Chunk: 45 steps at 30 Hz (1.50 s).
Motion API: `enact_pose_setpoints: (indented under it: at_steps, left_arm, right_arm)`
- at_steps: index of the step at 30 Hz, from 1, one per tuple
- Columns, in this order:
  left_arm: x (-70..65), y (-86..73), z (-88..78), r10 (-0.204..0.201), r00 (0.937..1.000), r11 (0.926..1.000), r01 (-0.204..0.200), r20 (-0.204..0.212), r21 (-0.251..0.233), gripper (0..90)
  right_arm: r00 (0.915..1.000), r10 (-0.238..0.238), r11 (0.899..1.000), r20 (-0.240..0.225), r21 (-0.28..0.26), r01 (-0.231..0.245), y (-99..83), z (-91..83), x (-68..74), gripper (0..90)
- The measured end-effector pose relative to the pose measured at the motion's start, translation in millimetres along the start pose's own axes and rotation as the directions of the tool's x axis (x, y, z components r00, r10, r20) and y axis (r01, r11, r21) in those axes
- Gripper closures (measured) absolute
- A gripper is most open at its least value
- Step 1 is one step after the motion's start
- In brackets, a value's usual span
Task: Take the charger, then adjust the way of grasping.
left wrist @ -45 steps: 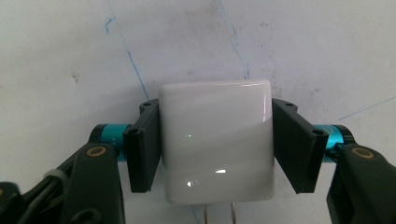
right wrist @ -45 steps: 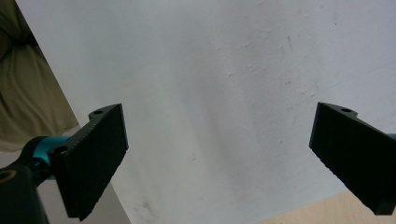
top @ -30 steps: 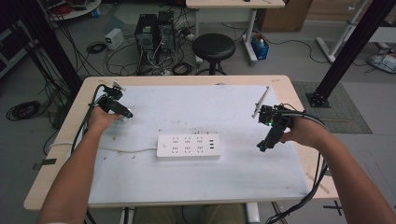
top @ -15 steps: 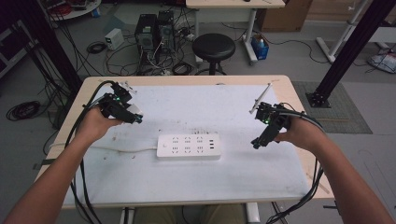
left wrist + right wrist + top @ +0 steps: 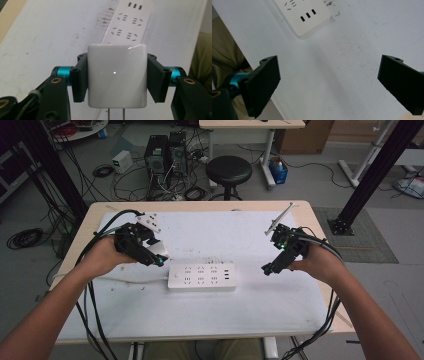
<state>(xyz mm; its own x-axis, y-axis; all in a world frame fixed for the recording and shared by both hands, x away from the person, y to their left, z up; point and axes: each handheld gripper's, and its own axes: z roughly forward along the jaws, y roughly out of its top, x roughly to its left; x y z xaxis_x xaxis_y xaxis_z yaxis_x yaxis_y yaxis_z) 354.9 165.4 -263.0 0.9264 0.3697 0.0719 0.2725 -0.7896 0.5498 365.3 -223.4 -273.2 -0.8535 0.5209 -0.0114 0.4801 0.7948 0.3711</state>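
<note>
From the high view, I see the left gripper (image 5: 159,259) just beside the left end of the white power strip (image 5: 201,277), which lies flat near the middle of the white mat (image 5: 210,307). Half a second ago this gripper sat farther left and farther back; it has since closed in on the strip. The right gripper (image 5: 267,268) hangs to the right of the strip, apart from it, having drifted slightly left and nearer.

In the left gripper view, my jaws are pinching a white plug adapter (image 5: 117,75) by its two sides, its two metal prongs (image 5: 116,115) showing at its near edge. The strip (image 5: 130,22) lies beyond it.

In the right gripper view, the jaws stand spread wide with nothing between them, above bare mat (image 5: 352,65); the strip's end (image 5: 305,17) shows at the far left.
</note>
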Motion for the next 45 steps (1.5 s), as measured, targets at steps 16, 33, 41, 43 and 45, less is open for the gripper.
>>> enact_pose_setpoints:
  at_steps: [16, 33, 41, 43, 45]
  left_arm:
    - [-24.7, 14.1, 13.4, 0.084, 0.9961, 0.9952, -0.082, 0.027, -0.053, 42.6]
    - [-33.4, 20.2, 17.9, 0.095, 0.9952, 0.9943, -0.094, 0.024, -0.051, 42.5]
    - [-33.2, 22.6, 18.9, 0.097, 0.9951, 0.9935, -0.096, 0.016, -0.061, 42.5]
    - [-33.8, 23.3, 20.3, 0.103, 0.9946, 0.9930, -0.102, 0.015, -0.060, 42.5]
    - [-36.1, 24.0, 22.5, 0.105, 0.9944, 0.9925, -0.103, 0.015, -0.065, 42.5]
  right_arm:
    - [0.9902, 0.128, 0.991, -0.057, -0.026, -0.129, -0.2, 17.2, 0.7, 3.8]
    - [0.9896, 0.133, 0.991, -0.055, -0.010, -0.133, -6.9, 22.3, 1.8, 3.8]
    - [0.9812, 0.157, 0.984, -0.112, -0.067, -0.165, -11.1, 19.7, 3.0, 3.8]
    - [0.9717, 0.180, 0.976, -0.153, -0.093, -0.195, -14.3, 18.9, 2.4, 3.8]
    - [0.9591, 0.209, 0.967, -0.192, -0.108, -0.232, -17.3, 19.1, 2.0, 3.8]
